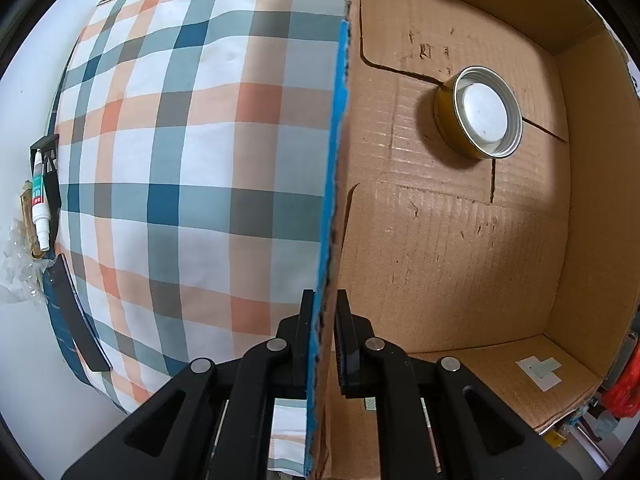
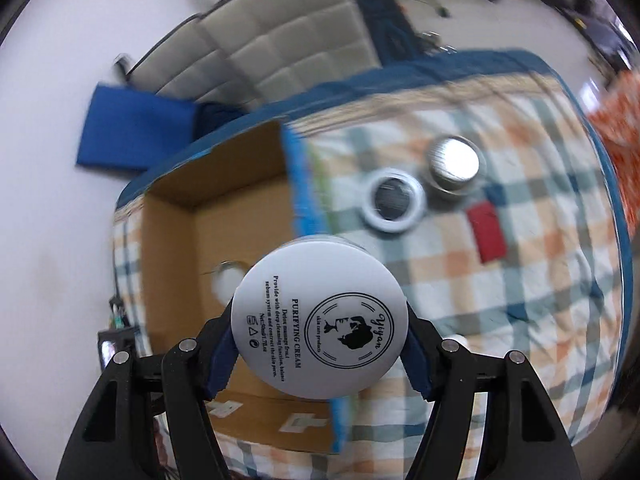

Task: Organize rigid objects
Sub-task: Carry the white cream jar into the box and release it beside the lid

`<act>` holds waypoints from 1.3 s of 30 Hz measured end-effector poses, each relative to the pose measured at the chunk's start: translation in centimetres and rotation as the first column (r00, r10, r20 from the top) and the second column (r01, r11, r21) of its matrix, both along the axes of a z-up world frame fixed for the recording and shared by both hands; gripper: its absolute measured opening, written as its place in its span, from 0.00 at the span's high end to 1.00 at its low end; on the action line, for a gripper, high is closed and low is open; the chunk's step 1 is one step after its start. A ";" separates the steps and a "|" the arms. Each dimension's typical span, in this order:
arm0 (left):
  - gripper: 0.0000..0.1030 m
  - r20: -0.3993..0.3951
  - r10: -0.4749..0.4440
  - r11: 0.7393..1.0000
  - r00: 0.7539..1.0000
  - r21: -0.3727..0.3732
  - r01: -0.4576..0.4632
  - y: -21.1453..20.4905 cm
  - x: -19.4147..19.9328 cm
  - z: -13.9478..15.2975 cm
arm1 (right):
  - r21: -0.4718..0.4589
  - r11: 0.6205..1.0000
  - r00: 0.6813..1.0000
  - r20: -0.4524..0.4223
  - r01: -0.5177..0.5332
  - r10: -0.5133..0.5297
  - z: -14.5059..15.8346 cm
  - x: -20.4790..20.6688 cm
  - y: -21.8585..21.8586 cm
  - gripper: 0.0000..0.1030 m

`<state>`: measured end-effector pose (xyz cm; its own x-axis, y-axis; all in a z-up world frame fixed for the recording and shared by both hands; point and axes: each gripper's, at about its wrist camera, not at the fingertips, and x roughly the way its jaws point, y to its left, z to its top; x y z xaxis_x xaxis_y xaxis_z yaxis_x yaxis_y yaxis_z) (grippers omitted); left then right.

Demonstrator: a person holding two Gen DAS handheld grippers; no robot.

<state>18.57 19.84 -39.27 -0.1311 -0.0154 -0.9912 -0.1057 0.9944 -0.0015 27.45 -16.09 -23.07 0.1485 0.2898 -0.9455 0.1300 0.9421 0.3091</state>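
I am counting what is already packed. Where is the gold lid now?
In the left wrist view, the gold lid lies open side up on the floor of the cardboard box, toward its far right corner.

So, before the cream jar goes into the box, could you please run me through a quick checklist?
1. Right gripper holds the white cream jar between both fingers: ok.
2. Left gripper is clamped on the blue-edged wall of the cardboard box, steadying it: ok.
3. Free floor in the box beside the gold lid already lying inside: ok.
4. Jar is already over the box opening: cannot tell, the right wrist view is blurred.
5. Silver ring, metal cap and red block on the checked cloth remain unpacked: not ok.
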 end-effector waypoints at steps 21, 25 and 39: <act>0.94 0.005 0.014 1.000 1.000 -0.018 -0.014 1.0 0.4 0.7 | -0.078 0.979 0.980 -0.078 -0.188 0.182 -6.6 4.3 10.5 0.31; 0.94 0.004 0.013 1.000 1.000 -0.017 -0.013 0.9 0.3 0.7 | -0.099 0.977 0.977 -0.115 -0.189 0.177 -8.8 4.9 11.0 0.31; 0.94 0.003 0.008 1.000 1.000 -0.008 -0.008 0.6 0.3 0.5 | -0.166 0.955 0.957 -0.201 -0.244 0.209 -13.9 6.0 13.1 0.31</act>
